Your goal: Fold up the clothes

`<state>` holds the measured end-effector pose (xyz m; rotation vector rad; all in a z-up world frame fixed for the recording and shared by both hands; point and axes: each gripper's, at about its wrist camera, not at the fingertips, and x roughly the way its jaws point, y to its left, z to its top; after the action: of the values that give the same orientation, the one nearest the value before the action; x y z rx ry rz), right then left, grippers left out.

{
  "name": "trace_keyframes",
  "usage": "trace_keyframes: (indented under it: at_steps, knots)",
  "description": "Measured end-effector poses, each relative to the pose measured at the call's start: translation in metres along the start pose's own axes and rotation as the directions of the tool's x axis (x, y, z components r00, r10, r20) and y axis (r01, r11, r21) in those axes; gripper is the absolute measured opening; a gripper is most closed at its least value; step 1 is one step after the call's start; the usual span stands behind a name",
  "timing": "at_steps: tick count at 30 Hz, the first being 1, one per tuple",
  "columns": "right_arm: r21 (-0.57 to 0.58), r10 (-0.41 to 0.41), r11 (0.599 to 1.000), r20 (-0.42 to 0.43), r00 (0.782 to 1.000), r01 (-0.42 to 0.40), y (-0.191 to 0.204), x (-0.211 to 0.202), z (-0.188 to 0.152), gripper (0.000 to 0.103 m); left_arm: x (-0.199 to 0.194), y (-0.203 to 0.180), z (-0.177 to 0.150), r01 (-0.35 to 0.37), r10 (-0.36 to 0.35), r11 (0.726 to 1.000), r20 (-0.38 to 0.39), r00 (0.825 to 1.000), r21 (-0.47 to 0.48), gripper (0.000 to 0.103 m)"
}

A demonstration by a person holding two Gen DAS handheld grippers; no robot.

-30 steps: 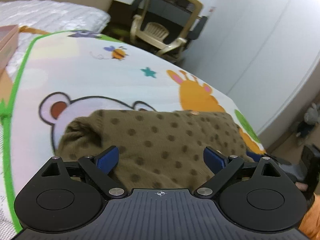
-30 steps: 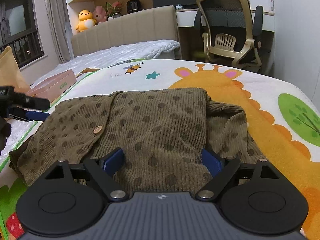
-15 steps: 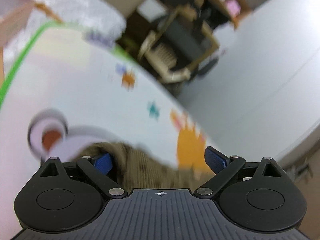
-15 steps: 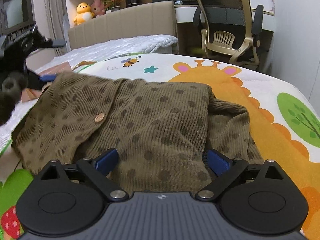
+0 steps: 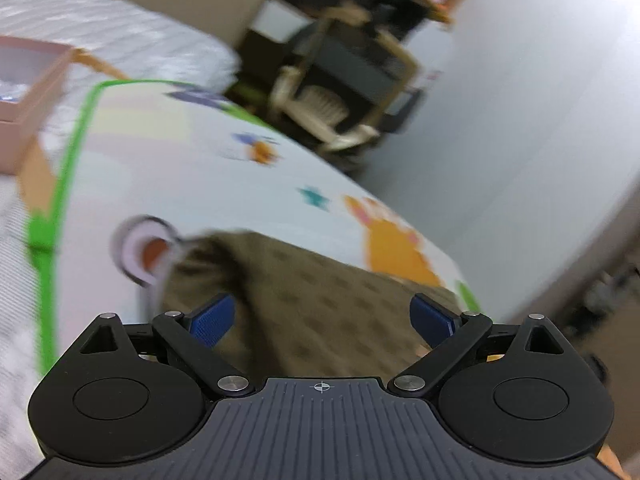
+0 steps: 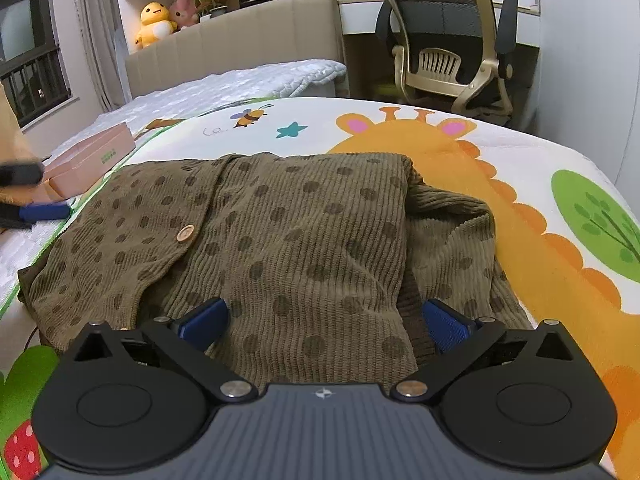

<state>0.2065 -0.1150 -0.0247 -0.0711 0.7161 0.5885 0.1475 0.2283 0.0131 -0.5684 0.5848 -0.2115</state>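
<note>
- While the right gripper (image 6: 324,322) is hanging low over the near hem of the brown dotted cardigan (image 6: 280,240), its jaws are opening, spread about as wide as they go, with cloth lying beneath and between the blue pads (image 6: 202,320) but not being pinched.
- The cardigan is lying straight ahead of that gripper on the cartoon blanket (image 6: 540,184), partly folded: the main panel with its wooden button (image 6: 185,235) is running away from the camera, and a rumpled flap (image 6: 452,232) is sticking out on the right side, just beside the right pad.
- By judgement, the right hand is the nearer one for tucking that flap, since it is lying just off the right fingertip, while the garment's long axis is stretching crosswise, left to right.
- The left gripper (image 5: 324,316) is also standing spread with nothing clamped; the cardigan's far-left corner (image 5: 224,248) is sitting under and ahead of it, though the view is blurring.
- In the right view the left gripper (image 6: 38,212) is showing at the left edge, off the cloth, near the pink box (image 6: 92,156).
- Compared with a second ago, the left panel is now lying flatter, the left gripper is no longer carrying the lifted corner, and the right jaws are standing wider.
- Farther off, the headboard (image 6: 232,48) and desk chair (image 6: 448,40) are standing behind the bed.
</note>
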Motion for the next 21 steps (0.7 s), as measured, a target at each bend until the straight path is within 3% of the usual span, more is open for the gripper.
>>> trace_keyframes:
  at_steps: [2, 4, 10, 21]
  knots:
    - [0.001, -0.004, 1.000, -0.002, 1.000, 0.004, 0.000, 0.000, 0.001, 0.103, 0.011, -0.012, -0.013, 0.040, -0.039, 0.999, -0.048, 0.998, 0.028, 0.099]
    - [0.003, -0.003, 1.000, -0.003, 1.000, 0.003, -0.001, 0.000, 0.001, 0.103, 0.023, -0.021, -0.026, 0.013, -0.009, 0.998, -0.071, 0.997, 0.063, 0.100]
    - [0.021, 0.033, 0.999, -0.014, 0.999, -0.033, -0.008, -0.001, 0.002, 0.103, 0.037, -0.032, -0.045, -0.076, 0.086, 0.976, -0.041, 0.995, 0.203, 0.100]
    - [0.030, -0.029, 0.999, 0.012, 1.000, 0.029, 0.003, 0.000, -0.002, 0.103, 0.035, -0.035, -0.065, -0.089, 0.093, 0.952, 0.003, 0.996, 0.294, 0.103]
